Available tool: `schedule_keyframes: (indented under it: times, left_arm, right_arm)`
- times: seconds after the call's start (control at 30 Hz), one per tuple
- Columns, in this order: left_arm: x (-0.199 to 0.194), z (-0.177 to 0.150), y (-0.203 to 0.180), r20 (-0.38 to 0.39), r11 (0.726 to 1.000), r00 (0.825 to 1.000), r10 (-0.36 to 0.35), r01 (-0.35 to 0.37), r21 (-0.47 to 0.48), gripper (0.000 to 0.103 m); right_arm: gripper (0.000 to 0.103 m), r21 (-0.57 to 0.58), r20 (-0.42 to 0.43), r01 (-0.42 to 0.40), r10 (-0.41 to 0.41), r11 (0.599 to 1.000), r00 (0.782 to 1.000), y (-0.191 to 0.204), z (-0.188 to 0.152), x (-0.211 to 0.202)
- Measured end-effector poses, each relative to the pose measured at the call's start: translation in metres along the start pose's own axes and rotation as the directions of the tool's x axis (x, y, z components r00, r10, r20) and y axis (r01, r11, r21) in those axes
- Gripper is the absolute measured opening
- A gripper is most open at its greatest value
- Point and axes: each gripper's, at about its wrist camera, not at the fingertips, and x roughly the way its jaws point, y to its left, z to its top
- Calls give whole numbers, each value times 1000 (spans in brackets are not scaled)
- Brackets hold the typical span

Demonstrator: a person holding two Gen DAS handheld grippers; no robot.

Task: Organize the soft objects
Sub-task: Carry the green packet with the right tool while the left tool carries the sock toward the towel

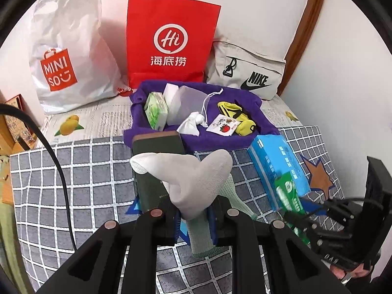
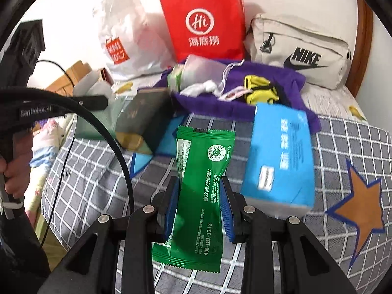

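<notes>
Risk 1: the white sock (image 1: 196,181) may slip. The left gripper (image 1: 194,223) has its jaws pressed nearly together on one bunched end of the white sock, with a pale green sock (image 1: 203,235) caught in the same pinch; most of the white fabric flops forward, unsupported. A quick swing toward the purple fabric bin (image 1: 259,117) could pull either sock free.

Risk 2: the green sachet (image 2: 201,191) is slick film. The right gripper (image 2: 199,205) pinches it across its waist between the blue pads (image 2: 227,210), and the pack creases inward there. A twist could let it slide out, and a harder squeeze could burst it.

Risk 3: the blue tissue pack (image 2: 279,154) and the dark green box (image 2: 144,120) lie on the checked bedspread (image 2: 343,137) between the grippers and the bin; a low carry could snag them.

Appearance: the white sock is ribbed knit, limp, folded on itself, held above the bedspread just in front of the bin. The sachet is glossy, printed, with serrated ends, and also held clear of the bed
</notes>
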Motion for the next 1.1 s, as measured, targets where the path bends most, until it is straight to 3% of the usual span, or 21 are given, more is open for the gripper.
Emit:
schedule_keyframes:
  times: [0.33,0.67,1.1]
  left_arm:
    - [-5,23,-4,6,1000,1000,30,-30,4,17]
    - [-8,42,-22,5,994,996,85,-85,75,17]
    - [-23,47,-13,41,995,995,93,-94,43,17]
  right_arm:
    - [33,2,27,-1,1,1000,1000,-14,29,-12]
    - [33,-7,32,19,-19,1000,999,-30,41,-35]
    - [33,43,27,42,-43,998,999,-47,46,-50]
